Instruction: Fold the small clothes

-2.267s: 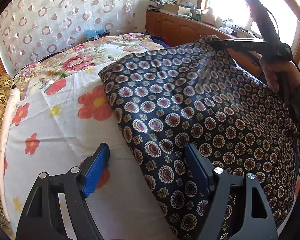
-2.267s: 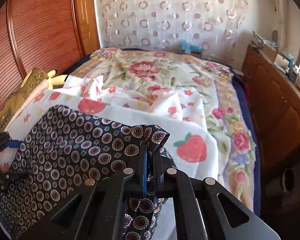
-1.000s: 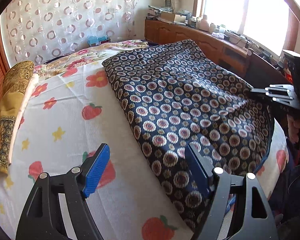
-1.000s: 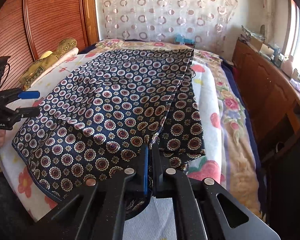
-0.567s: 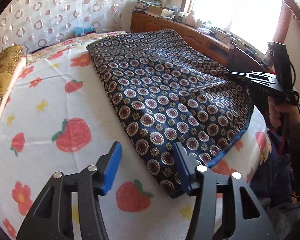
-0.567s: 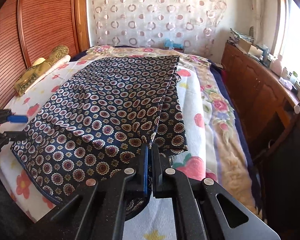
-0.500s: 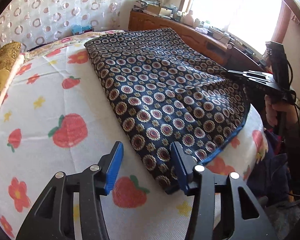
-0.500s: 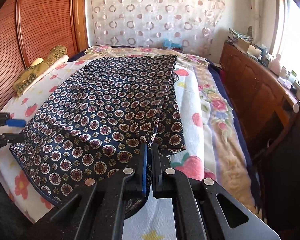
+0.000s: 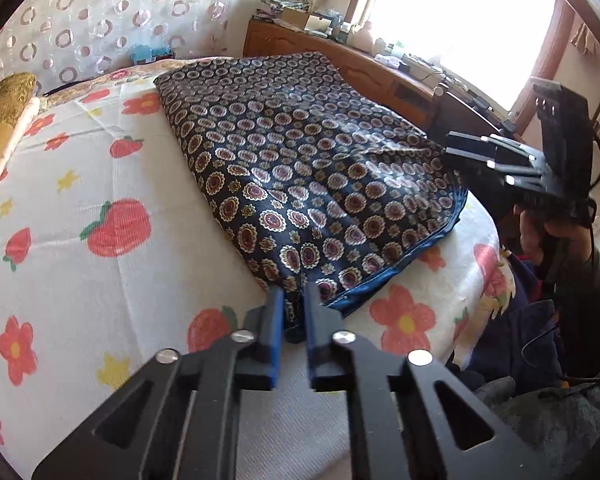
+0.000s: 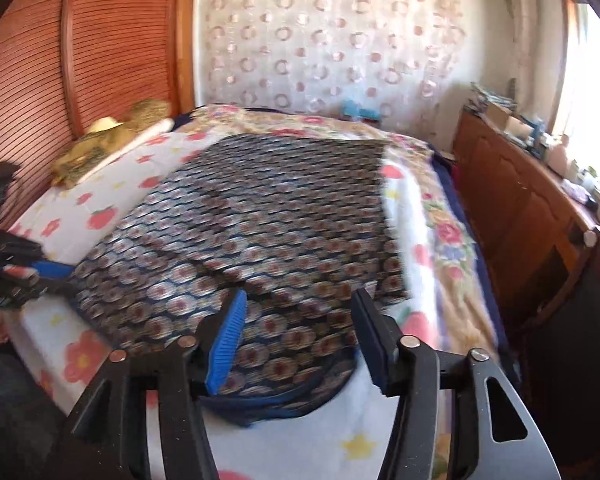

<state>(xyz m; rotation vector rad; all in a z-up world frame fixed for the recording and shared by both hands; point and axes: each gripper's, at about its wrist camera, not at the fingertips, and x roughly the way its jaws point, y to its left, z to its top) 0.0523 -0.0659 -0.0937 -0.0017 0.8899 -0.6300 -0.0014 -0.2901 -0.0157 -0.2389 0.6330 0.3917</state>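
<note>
Flowered bedsheet (image 9: 80, 288) under dark medallion-print cloth (image 9: 300, 168)

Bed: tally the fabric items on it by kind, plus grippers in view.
Dark patterned cloth: 1
White strawberry-print sheet: 1
Floral bedspread: 1
Gold cushion: 1
Grippers: 2, left gripper shut on the cloth's corner, right gripper open
Total: 6

Left gripper (image 9: 290, 308) just closed and pinching, right gripper (image 10: 300, 338) just opened
</note>
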